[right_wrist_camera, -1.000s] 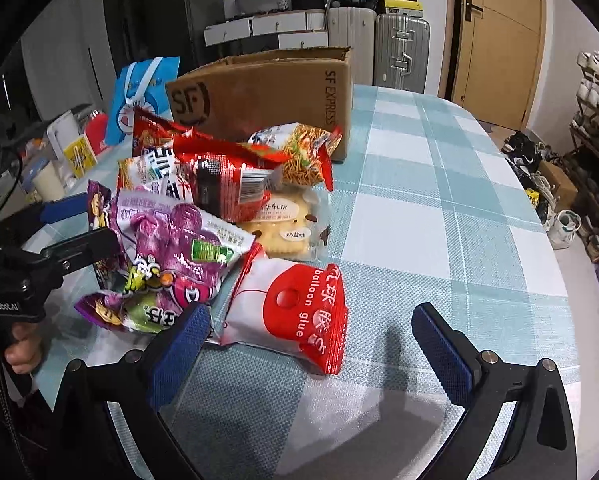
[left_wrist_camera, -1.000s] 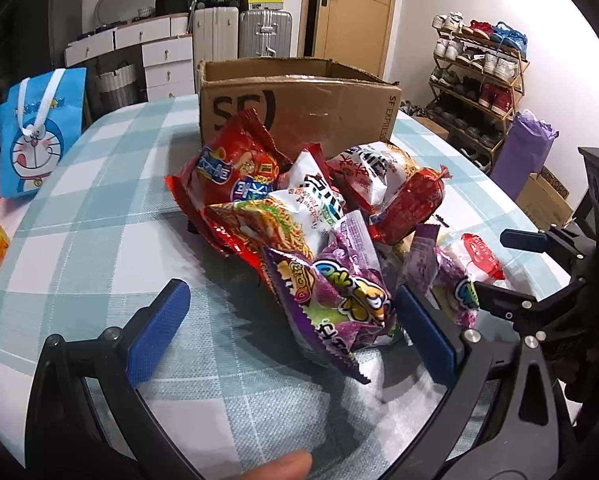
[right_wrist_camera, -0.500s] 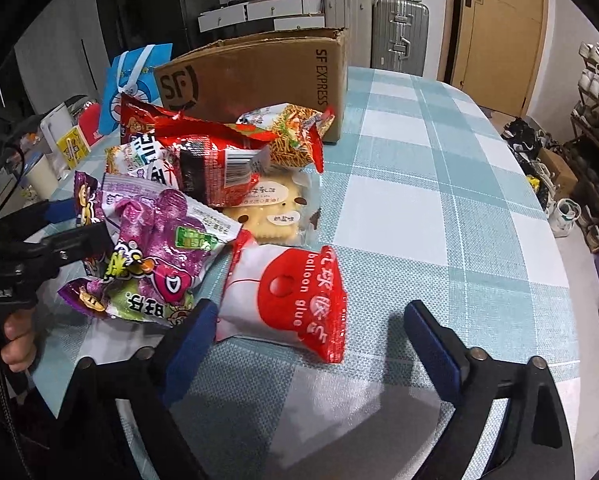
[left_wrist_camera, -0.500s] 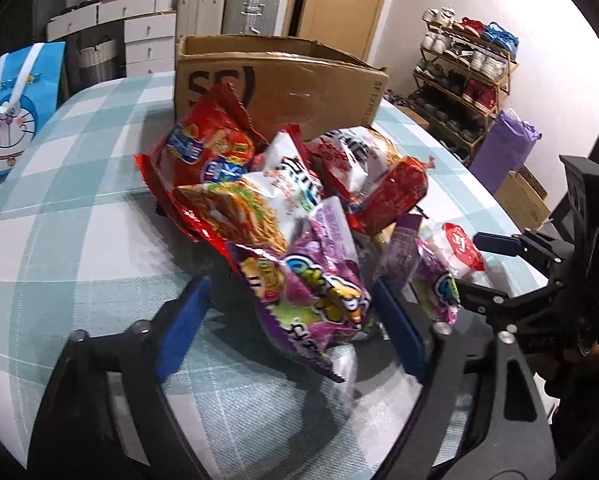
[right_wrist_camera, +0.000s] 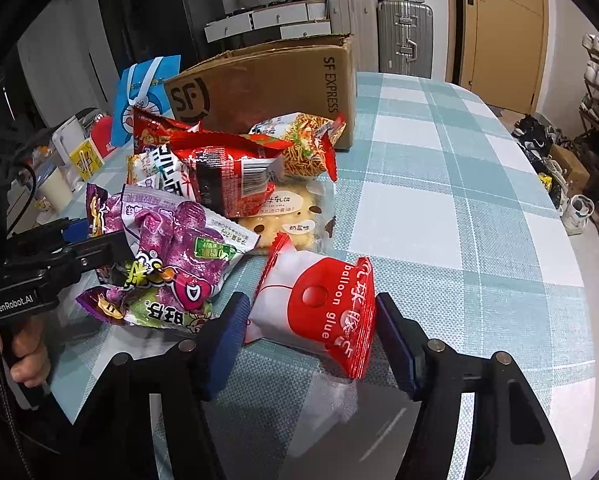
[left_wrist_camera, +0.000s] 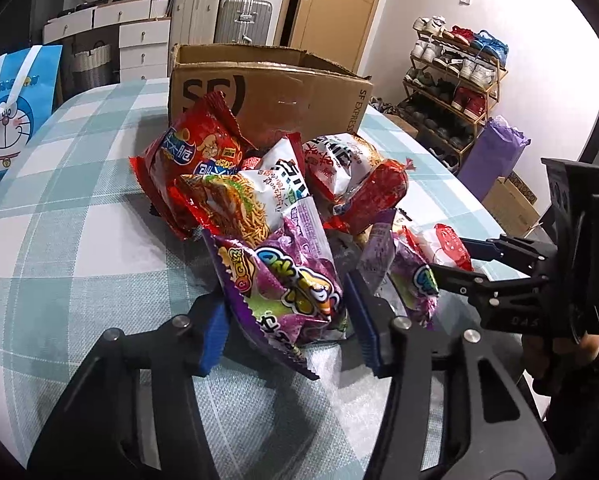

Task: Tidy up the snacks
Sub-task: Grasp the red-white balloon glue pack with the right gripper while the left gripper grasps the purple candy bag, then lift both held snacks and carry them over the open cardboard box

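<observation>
A heap of snack packets lies on the checked tablecloth in front of an open SF cardboard box (left_wrist_camera: 275, 92), also in the right wrist view (right_wrist_camera: 267, 88). My left gripper (left_wrist_camera: 287, 326) has closed in around a purple snack bag (left_wrist_camera: 287, 280); its blue pads (left_wrist_camera: 213, 336) touch the bag's sides. My right gripper (right_wrist_camera: 309, 338) has closed in around a red and white balloon glue packet (right_wrist_camera: 319, 312); its pads (right_wrist_camera: 227, 332) press the packet's edges. A second purple bag (right_wrist_camera: 171, 256) lies left of it. Red noodle and crisp packets (left_wrist_camera: 195, 160) are stacked behind.
A blue Doraemon bag (left_wrist_camera: 11, 108) stands at the table's far left. Cups and small boxes (right_wrist_camera: 71, 160) sit at the left edge. Suitcases, drawers and a shoe rack (left_wrist_camera: 455, 80) stand beyond the table. Bare tablecloth (right_wrist_camera: 439, 180) lies right of the heap.
Both grippers moved forward and narrowed: the left one around the purple bag, the right one around the balloon glue packet. The heap has not shifted.
</observation>
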Motion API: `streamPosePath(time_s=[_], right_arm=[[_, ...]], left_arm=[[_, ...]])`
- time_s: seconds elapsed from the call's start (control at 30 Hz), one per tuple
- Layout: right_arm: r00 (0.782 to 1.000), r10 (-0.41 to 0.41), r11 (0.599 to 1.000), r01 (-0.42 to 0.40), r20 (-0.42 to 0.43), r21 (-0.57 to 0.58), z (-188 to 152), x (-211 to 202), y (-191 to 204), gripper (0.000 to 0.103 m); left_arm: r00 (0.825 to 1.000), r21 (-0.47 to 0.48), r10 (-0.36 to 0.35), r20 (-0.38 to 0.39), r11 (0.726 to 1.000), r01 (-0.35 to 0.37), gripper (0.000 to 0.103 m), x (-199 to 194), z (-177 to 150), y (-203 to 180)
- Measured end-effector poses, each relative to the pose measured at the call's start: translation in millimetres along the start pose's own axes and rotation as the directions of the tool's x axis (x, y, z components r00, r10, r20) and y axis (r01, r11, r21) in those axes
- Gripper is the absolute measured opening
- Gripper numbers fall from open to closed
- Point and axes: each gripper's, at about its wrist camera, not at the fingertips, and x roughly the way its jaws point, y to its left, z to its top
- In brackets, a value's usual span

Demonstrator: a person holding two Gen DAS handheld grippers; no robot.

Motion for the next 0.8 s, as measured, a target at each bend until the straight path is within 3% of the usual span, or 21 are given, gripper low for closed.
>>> streamPosePath(time_s=[0.03, 0.07, 0.33, 0.8], right_arm=[[1.000, 0.001, 1.000, -0.001, 0.001, 0.003, -1, 0, -1, 0.062], [1.000, 0.003, 1.000, -0.003, 0.004, 0.004, -1, -1, -2, 0.061], [0.998, 0.023, 0.999, -0.024, 0.059, 0.021, -7, -12, -4, 0.048], [0.976, 0.045, 0.999, -0.044, 0.214, -0.010, 15, -54, 2, 0.048]], left_arm=[[1.000, 0.001, -0.003, 0.005, 1.000, 0.003, 0.050, -2, -1, 1], [1.000, 0.001, -0.004, 0.013, 1.000, 0.004, 0.041, -5, -2, 1], [0.999, 0.000, -0.014, 0.041, 1.000, 0.014, 0.038, -21, -1, 6], [0.988, -0.008, 0.017, 0.152, 1.000, -0.016, 0.038, -66, 23, 13]])
